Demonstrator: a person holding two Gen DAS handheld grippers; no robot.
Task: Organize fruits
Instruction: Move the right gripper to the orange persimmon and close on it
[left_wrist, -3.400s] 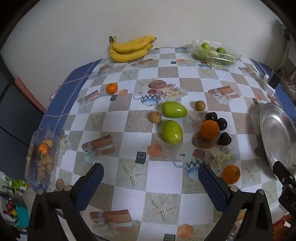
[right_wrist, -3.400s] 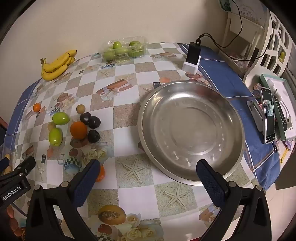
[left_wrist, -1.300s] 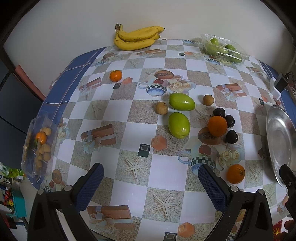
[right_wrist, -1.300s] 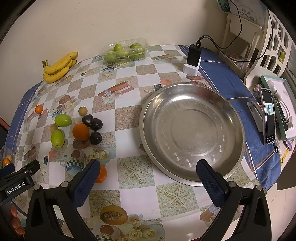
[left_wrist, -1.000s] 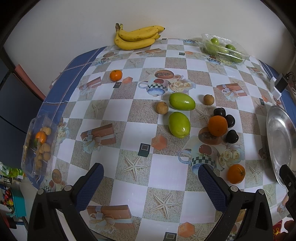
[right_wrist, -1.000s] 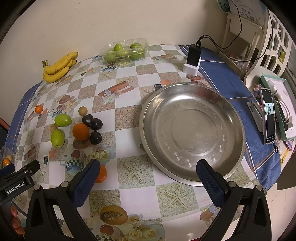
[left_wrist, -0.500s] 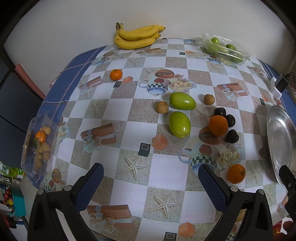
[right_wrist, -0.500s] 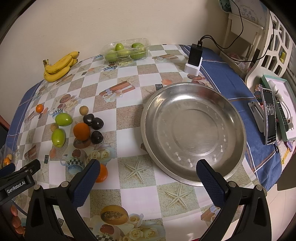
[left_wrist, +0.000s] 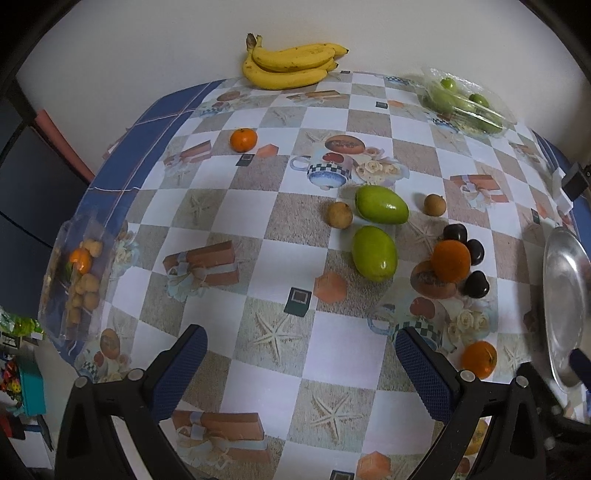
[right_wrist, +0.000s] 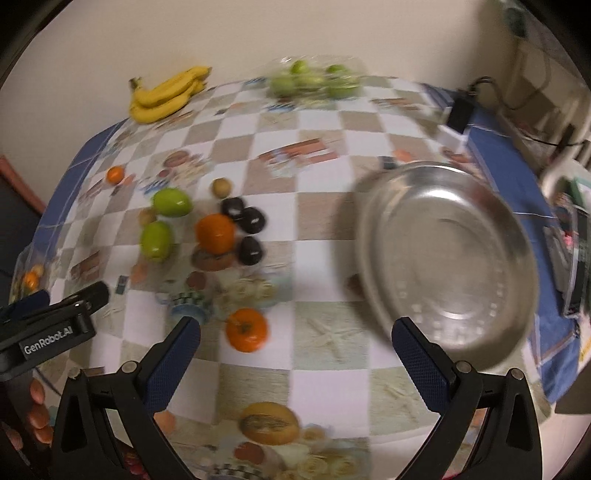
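Loose fruit lies on a checkered tablecloth: two green mangoes (left_wrist: 380, 204) (left_wrist: 373, 253), a large orange (left_wrist: 450, 260), three dark plums (left_wrist: 476, 284), small brown fruits (left_wrist: 340, 215), a small orange (left_wrist: 243, 139) and another orange (right_wrist: 246, 329) near the front. A steel basin (right_wrist: 445, 254) sits on the right, empty. My left gripper (left_wrist: 301, 360) is open and empty above the table's near side. My right gripper (right_wrist: 295, 349) is open and empty, just in front of the near orange, left of the basin.
A banana bunch (left_wrist: 291, 66) and a clear pack of green fruit (left_wrist: 467, 103) sit by the back wall. A plastic bag of small fruits (left_wrist: 79, 273) lies at the left table edge. A charger block (right_wrist: 458, 110) and phones lie right of the basin.
My right gripper has swung left, so the near orange now lies between its fingers' line and the basin sits further right; the view is blurred. My left gripper has barely moved.
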